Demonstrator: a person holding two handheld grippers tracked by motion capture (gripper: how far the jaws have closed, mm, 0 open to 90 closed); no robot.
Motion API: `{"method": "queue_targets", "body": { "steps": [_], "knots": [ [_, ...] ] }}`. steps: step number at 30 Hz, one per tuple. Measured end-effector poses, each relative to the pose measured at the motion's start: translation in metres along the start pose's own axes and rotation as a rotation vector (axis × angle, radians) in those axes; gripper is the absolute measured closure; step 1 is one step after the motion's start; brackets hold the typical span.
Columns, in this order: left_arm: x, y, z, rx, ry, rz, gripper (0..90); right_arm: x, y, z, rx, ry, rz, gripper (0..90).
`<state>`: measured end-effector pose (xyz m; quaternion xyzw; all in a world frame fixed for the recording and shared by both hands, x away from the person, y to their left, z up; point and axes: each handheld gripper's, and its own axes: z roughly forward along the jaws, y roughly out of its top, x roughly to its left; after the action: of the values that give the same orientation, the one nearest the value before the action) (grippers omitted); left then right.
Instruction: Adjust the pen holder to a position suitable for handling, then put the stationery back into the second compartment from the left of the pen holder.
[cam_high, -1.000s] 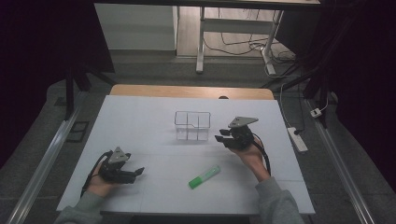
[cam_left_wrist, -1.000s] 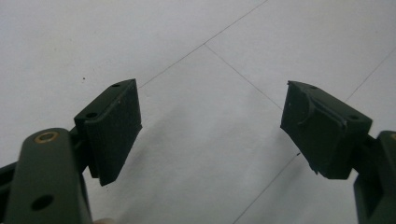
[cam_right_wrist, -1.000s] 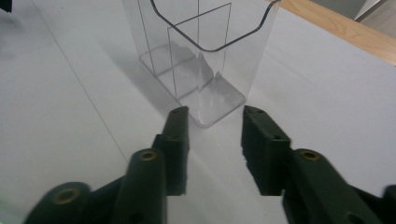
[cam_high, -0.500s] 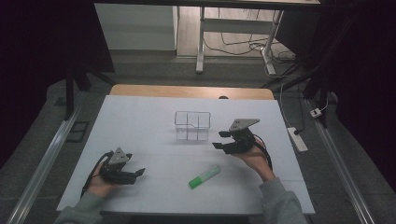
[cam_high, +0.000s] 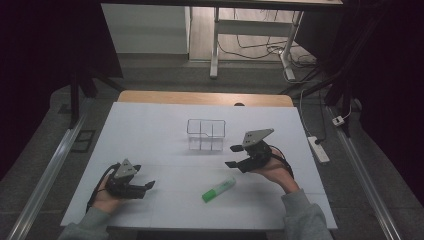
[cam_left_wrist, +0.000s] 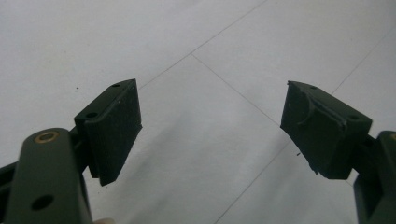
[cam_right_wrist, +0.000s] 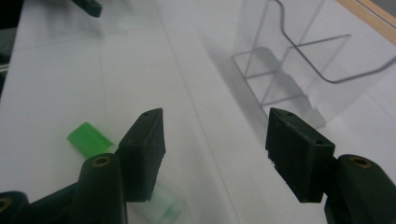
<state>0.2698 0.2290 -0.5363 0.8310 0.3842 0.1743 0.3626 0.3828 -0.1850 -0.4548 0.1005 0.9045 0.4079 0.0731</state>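
currently i hold my right gripper (cam_high: 233, 156) above the table (cam_high: 150, 130), jaws wide apart with nothing between them, between the clear organiser (cam_high: 206, 134) and the green marker (cam_high: 218, 189). the marker lies flat on the table, near my right hand (cam_high: 272, 167) and toward my side of it, well apart from the organiser. in the right gripper view the marker (cam_right_wrist: 88, 140) sits low and to the left, partly behind the left jaw, so it is not yet lined up between the jaws.

my left gripper (cam_high: 147, 186) rests low at the near left of the table, jaws also wide and empty; in the left gripper view i see bare table (cam_left_wrist: 210, 116) between the pads.

judged step: approach, before any grasp. the likely aim is to pick up the marker and place it in the organiser. the next move calls for bringing the right gripper down and back toward the marker, turning it so the jaws straddle the barrel across its width, then closing.

limits of view: the marker's far end is blurred and half covered in the right gripper view. the organiser's (cam_right_wrist: 299, 60) clear walls are hard to trace, and its compartments cannot be counted with certainty. i cannot tell which end of the marker carries the cap.
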Motion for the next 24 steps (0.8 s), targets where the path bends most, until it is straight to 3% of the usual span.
{"method": "queue_targets", "body": {
  "steps": [5,10,18,24],
  "knots": [
    [0.001,0.001,0.000,-0.010,0.004,-0.005,20.2,0.006,0.004,0.006,0.028,0.067,-0.032,36.3],
    [-0.001,0.001,0.000,-0.010,-0.004,0.002,20.2,0.010,0.005,0.012,0.062,0.101,-0.047,35.4],
    [0.000,0.001,0.000,-0.005,0.000,0.008,20.3,0.026,0.012,0.030,0.117,0.182,-0.114,34.3],
    [-0.001,0.001,-0.001,-0.005,0.005,0.004,20.6,0.035,0.014,0.040,0.166,0.214,-0.155,34.0]
  ]
}}
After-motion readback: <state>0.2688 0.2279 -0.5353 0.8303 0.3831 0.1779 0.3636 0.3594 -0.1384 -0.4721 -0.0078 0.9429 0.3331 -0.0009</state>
